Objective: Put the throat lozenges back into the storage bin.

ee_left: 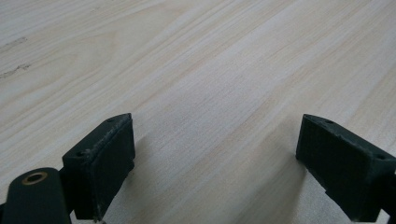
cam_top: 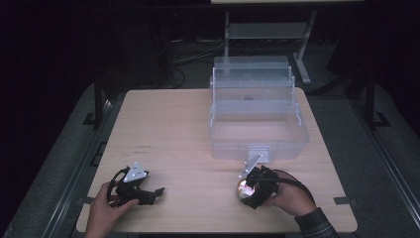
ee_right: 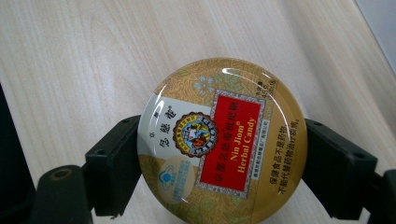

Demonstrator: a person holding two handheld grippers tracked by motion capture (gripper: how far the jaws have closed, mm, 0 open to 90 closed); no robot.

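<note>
Wooden table [cam_top: 188, 129], near edge: right gripper [ee_right: 219, 154] clenching round tin [ee_right: 222, 140] labelled "Nin Jiom Herbal Candy", small print unreadable; left gripper [ee_left: 215, 158] released.

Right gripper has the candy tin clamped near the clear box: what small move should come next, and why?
Probably lift the round candy tin and carry it toward the open clear box. The right gripper is shut on the tin's rim, low over the table, just short of the box's front wall. The left gripper rests open.

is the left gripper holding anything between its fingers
No, the left gripper has its fingers spread wide with only the bare wooden table between them.
</note>
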